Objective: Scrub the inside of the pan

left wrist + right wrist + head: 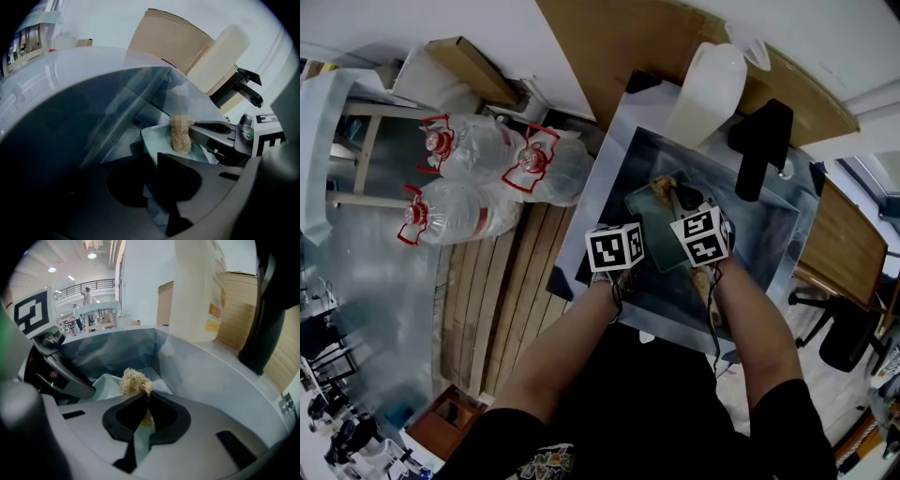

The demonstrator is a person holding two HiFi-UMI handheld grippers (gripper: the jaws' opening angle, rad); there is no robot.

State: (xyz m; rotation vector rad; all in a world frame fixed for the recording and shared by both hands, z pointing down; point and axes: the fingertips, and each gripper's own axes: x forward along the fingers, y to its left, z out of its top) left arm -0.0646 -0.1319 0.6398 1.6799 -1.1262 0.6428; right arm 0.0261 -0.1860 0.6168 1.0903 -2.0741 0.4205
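A pale green square pan [661,234] lies in a steel sink [773,234]. My left gripper [623,251] is at the pan's near-left edge and, in the left gripper view, its jaws [154,187] are shut on the rim of the pan [157,138]. My right gripper [698,230] is over the pan and shut on a tan fibrous scrubber [664,186]. In the right gripper view the scrubber [133,380] sticks out beyond my shut right gripper [145,406], above the pan [108,380]. The left gripper view shows the scrubber [180,138] touching the pan's inside.
A white plastic jug [708,89] stands at the sink's far rim, with a black faucet [759,145] to its right. Large water bottles [478,178] lie on the floor at the left, beside wooden planks [511,281]. An office chair [844,333] is at the right.
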